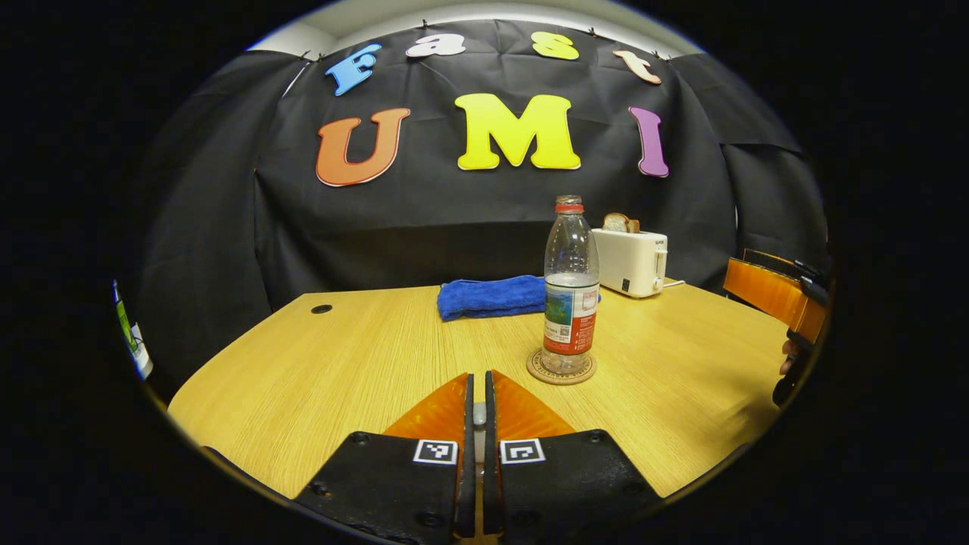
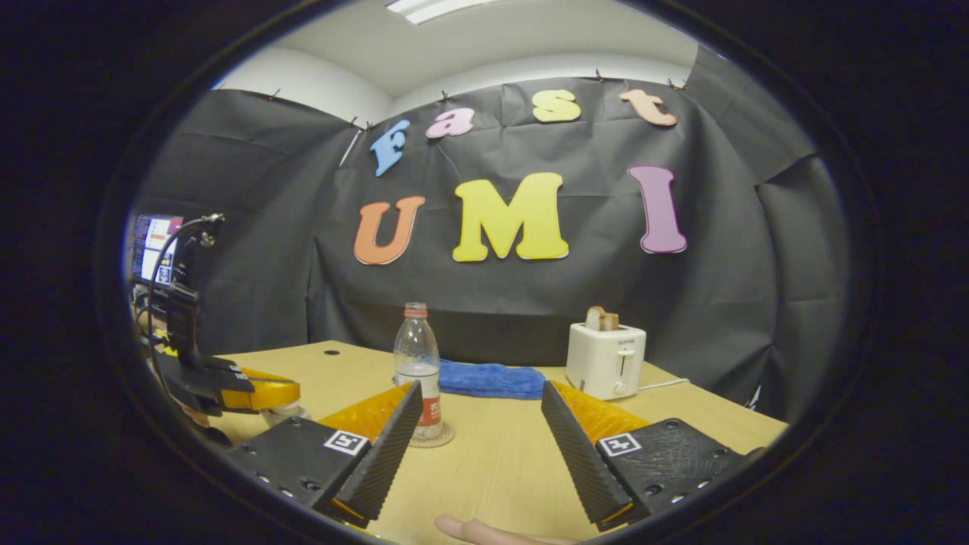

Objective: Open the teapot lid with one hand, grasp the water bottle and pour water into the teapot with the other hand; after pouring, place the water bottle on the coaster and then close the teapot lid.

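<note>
Water bottle (image 1: 570, 295) stands on coaster (image 1: 561, 369), bare table (image 1: 341, 356) around; left gripper (image 1: 477, 412) pinches something small, unidentifiable; right gripper (image 2: 481, 424) spread wide.

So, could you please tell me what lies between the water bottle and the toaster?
In the right gripper view, the blue towel lies between water bottle and toaster.

A staged recording booth inside an office-like room is shown: black cloth (image 2: 530, 303) is clipped up as walls around a wooden table (image 1: 341, 363), white ceiling (image 2: 484, 38) with a strip light is seen above, and a monitor (image 2: 155, 246) at the side.
</note>
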The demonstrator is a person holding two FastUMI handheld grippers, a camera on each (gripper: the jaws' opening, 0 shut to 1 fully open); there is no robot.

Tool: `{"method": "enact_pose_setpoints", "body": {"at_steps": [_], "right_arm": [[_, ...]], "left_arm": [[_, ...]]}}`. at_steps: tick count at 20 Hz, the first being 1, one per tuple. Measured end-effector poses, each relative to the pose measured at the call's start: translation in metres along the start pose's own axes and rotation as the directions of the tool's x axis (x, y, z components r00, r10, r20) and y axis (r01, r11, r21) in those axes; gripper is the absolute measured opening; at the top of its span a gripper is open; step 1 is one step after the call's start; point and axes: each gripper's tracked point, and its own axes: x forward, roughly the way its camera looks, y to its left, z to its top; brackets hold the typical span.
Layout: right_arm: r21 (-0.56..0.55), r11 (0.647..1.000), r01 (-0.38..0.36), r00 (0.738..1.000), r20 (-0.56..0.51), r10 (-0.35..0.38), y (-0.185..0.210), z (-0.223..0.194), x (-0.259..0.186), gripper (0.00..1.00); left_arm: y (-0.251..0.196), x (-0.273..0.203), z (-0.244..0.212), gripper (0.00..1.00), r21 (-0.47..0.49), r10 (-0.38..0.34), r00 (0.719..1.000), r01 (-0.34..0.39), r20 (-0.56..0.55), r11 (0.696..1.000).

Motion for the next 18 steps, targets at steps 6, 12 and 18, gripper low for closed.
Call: {"method": "enact_pose_setpoints", "body": {"at_steps": [6,12,18], "right_arm": [[-0.005,1.000,0.012,1.000,-0.005,-0.012,-0.003,0.000,0.001,0.95],[-0.020,1.000,0.007,1.000,-0.003,-0.007,0.001,0.000,0.000,0.95],[-0.027,1.000,0.015,1.000,0.017,-0.015,0.003,0.008,-0.004,0.95]], "left_arm": [[0.002,0.002,-0.010,0.07,0.008,0.008,1.000,-0.007,-0.019,1.000],[0.003,0.002,-0.010,0.07,0.106,0.084,0.996,-0.087,0.026,0.991],[0.010,-0.003,-0.009,0.30,0.103,0.147,0.988,-0.152,0.054,0.983]]}}
